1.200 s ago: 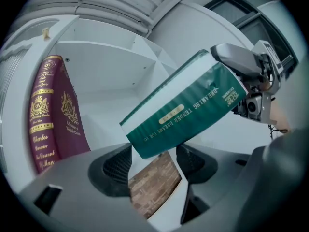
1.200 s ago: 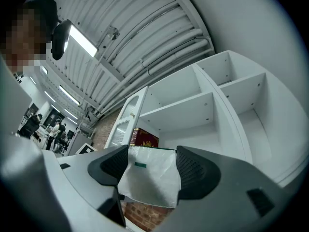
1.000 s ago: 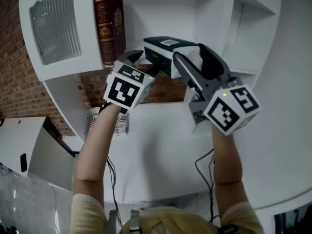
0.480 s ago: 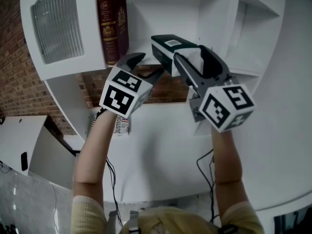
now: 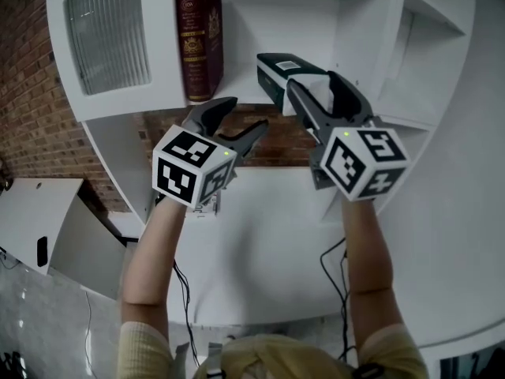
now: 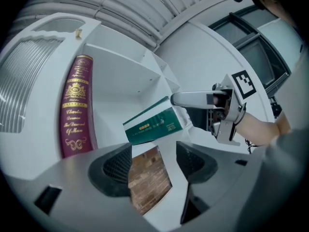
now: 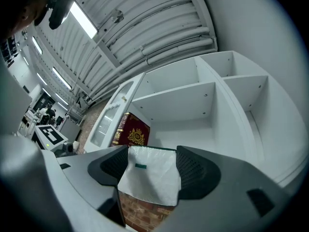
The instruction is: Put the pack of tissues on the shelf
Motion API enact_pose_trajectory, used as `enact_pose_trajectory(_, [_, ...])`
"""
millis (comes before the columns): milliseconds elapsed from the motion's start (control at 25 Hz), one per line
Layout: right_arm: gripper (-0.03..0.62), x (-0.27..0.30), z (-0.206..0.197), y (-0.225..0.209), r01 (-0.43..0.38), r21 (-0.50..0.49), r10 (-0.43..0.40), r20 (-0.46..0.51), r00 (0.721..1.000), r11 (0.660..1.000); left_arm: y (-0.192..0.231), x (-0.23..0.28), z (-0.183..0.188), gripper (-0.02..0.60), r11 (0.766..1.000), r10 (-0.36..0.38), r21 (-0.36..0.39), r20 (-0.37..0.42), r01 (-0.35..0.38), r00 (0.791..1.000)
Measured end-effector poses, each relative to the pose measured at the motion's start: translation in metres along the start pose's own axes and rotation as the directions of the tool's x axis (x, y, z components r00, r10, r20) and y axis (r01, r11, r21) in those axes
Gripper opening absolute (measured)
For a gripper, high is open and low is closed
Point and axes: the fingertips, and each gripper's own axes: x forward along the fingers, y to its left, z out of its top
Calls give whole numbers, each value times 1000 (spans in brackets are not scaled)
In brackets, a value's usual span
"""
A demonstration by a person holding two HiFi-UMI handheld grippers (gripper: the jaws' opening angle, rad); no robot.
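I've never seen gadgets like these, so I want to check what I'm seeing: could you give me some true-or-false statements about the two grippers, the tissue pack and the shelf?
1. The right gripper grips the green-and-white pack of tissues. True.
2. The left gripper holds the dark red hardback book. False: its jaws stand apart and empty; the book stands upright on the white shelf.
3. A red brick wall shows beside the shelf. True.
4. Two books stand on the shelf. False: only one shows.
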Motion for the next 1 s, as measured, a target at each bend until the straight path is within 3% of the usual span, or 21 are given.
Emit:
enact_pose_trajectory(320, [313,35,-15,12,33,-30,-34,-36,999,999,18,-27,-5,270,998,49,-49,37,-48,998])
enact_pose_trajectory(1000, [311,77,-31,28,77,-80,-83,-67,994,994,31,-51,-18,270,992,97,-88,15,-95,995])
